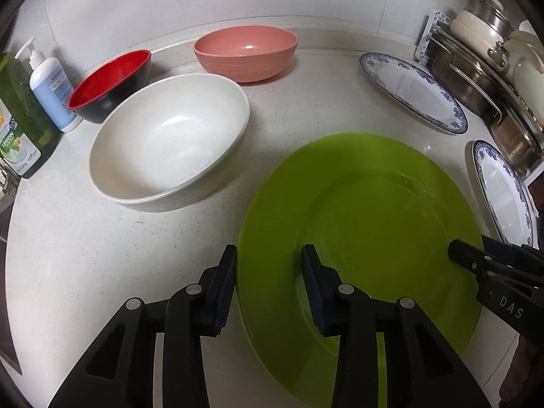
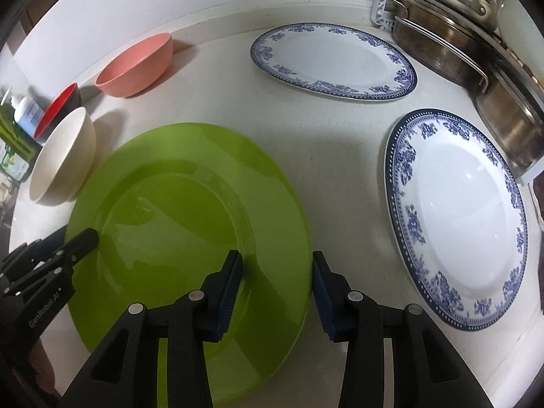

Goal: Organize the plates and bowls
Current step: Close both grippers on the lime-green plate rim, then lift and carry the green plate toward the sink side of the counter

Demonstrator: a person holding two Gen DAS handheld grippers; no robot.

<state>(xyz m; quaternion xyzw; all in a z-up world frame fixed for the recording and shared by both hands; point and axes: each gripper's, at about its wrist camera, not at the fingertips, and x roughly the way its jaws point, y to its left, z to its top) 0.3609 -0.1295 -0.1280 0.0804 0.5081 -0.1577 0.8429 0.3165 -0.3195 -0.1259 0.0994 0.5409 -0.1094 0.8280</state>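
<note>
Left wrist view is showing the left gripper (image 1: 268, 265) straddling the near left rim of the green plate (image 1: 367, 210), one finger outside the rim and one over the plate's well. Its jaws are parted around the rim, and whether the pads are pressing yet cannot be told. Right wrist view is showing the right gripper (image 2: 277, 273) bracketing the plate's lower right rim the same way, pads apparently not quite touching.

Sorting is looking barely begun. The plate is lying flat on the counter (image 1: 85, 238) at centre frame. Two blue-patterned plates (image 2: 335, 61) (image 2: 455, 217) are sitting apart on the right, unstacked. The white bowl (image 1: 170, 142), red bowl (image 1: 108, 85) and pink bowl (image 1: 244, 54) are standing separately toward the upper left, none nested.
</note>
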